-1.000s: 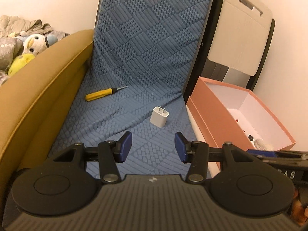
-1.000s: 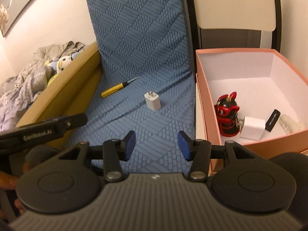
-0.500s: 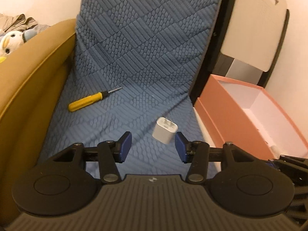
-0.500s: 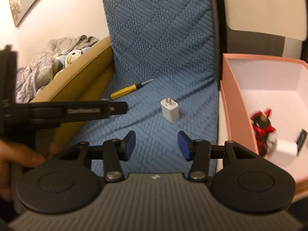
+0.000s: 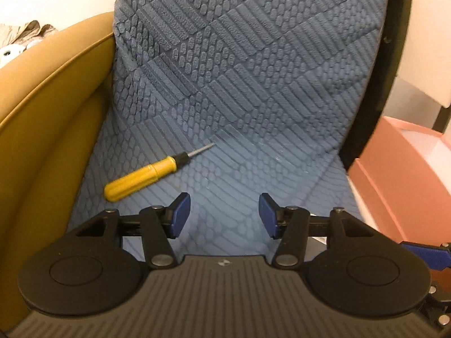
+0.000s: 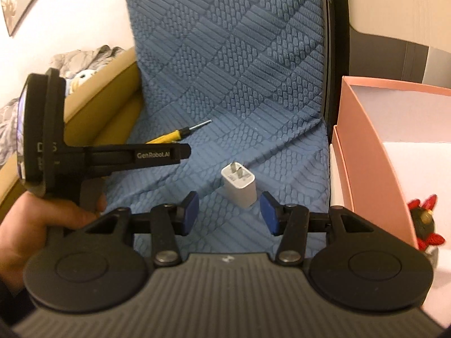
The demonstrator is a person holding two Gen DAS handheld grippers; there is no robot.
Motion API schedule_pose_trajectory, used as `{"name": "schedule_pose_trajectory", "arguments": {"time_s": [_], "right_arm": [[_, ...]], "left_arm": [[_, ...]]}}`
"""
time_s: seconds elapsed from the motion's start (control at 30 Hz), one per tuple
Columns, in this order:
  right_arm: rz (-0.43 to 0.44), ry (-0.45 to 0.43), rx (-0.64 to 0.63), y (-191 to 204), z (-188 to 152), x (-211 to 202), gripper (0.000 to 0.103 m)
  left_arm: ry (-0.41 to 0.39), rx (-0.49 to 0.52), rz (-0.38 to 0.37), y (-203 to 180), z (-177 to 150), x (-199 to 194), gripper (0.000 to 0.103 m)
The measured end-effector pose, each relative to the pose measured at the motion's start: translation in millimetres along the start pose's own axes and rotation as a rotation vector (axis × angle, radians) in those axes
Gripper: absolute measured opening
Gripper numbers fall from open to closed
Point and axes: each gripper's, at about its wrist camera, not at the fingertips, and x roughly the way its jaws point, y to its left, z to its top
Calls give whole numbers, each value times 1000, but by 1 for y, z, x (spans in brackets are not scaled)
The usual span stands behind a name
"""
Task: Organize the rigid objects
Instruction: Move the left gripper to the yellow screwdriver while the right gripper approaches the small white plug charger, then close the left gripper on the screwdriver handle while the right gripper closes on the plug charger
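White plastic two-prong charger [image 6: 239,188] lay just ahead of the right gripper [image 6: 229,211], between its spread, empty fingers; yellow-handled screwdriver [image 5: 143,174] lay ahead-left of the left gripper [image 5: 224,215], likewise released.

- A blue mat [image 5: 253,112] with a bumpy pattern carries the things. It lies flat in front and bends up at the back.
- A screwdriver [image 5: 141,178] with a yellow handle lies on the mat, near its left edge. Its metal tip points up and to the right.
- A white plug [image 6: 239,188] lies on the mat, with two metal prongs pointing away.
- A pink box [image 6: 375,152] stands just beside the mat's right edge.
- A brown cushion [image 5: 42,129] runs along the mat's left side.
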Motion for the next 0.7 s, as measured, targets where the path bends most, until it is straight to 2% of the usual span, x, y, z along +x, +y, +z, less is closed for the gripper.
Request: {"name": "schedule_pose_trajectory", "arguments": {"time_s": [0.3,0.53,0.7], "right_arm": [[-28,38,-49,0,19,48,51],[-3,89,-59,1,27,74,51],[16,131,-65,2,26,86,51]], "left_arm": [[-25,18,67,22,28,34,60],[13,45,150,51,37,58,60],[34,47,156,63,39,69,60]]}}
